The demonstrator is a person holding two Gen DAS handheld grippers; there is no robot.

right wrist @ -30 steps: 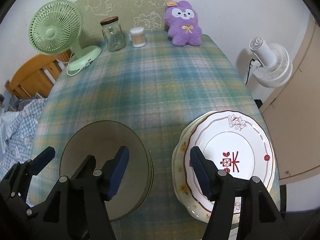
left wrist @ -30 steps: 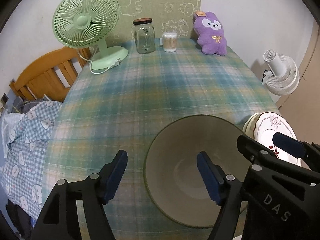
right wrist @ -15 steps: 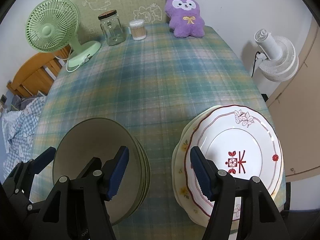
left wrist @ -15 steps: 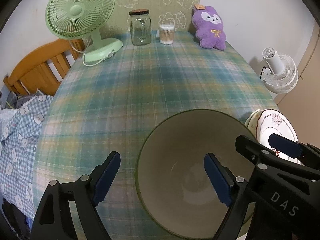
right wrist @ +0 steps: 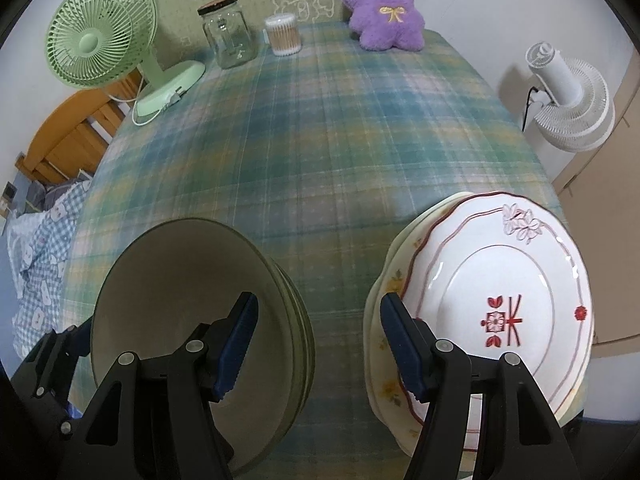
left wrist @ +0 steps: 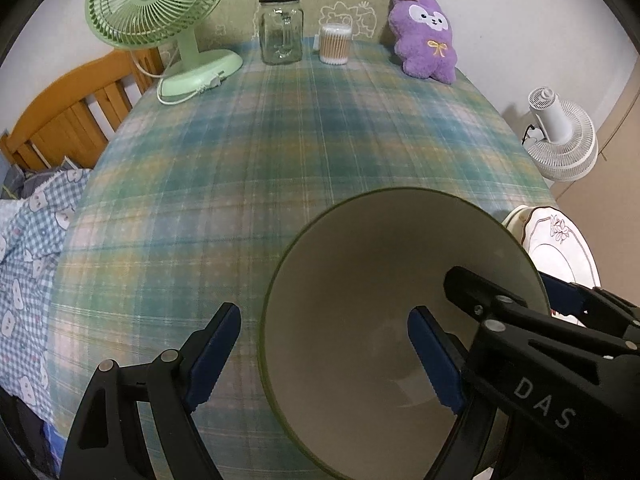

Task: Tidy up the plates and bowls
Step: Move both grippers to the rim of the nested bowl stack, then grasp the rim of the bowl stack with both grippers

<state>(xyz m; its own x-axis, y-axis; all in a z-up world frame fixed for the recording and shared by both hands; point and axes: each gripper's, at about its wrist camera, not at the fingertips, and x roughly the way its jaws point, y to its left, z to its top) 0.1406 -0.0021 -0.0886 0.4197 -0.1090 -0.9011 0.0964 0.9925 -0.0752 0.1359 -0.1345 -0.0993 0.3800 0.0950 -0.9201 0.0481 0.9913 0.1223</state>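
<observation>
Two views, each catching something different: left gripper [left wrist: 324,356], jaws just widened, straddles the olive bowl [left wrist: 380,280] rim untouched; only the right view reveals stacked bowls beside plates [right wrist: 500,300], right gripper [right wrist: 316,344] gaping, empty, green fan [right wrist: 100,40] beyond.

Matt olive bowl [left wrist: 380,280], glossy ceramic plate [right wrist: 500,300], woven plaid tablecloth [left wrist: 300,140], clear glass jar [left wrist: 280,32], fuzzy plush toy [right wrist: 384,12].

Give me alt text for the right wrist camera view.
The open right gripper hangs over a plaid tablecloth, between stacked olive bowls and a stack of plates, the top one white with red motifs. A green fan, glass jar and purple plush stand at the far edge.
</observation>
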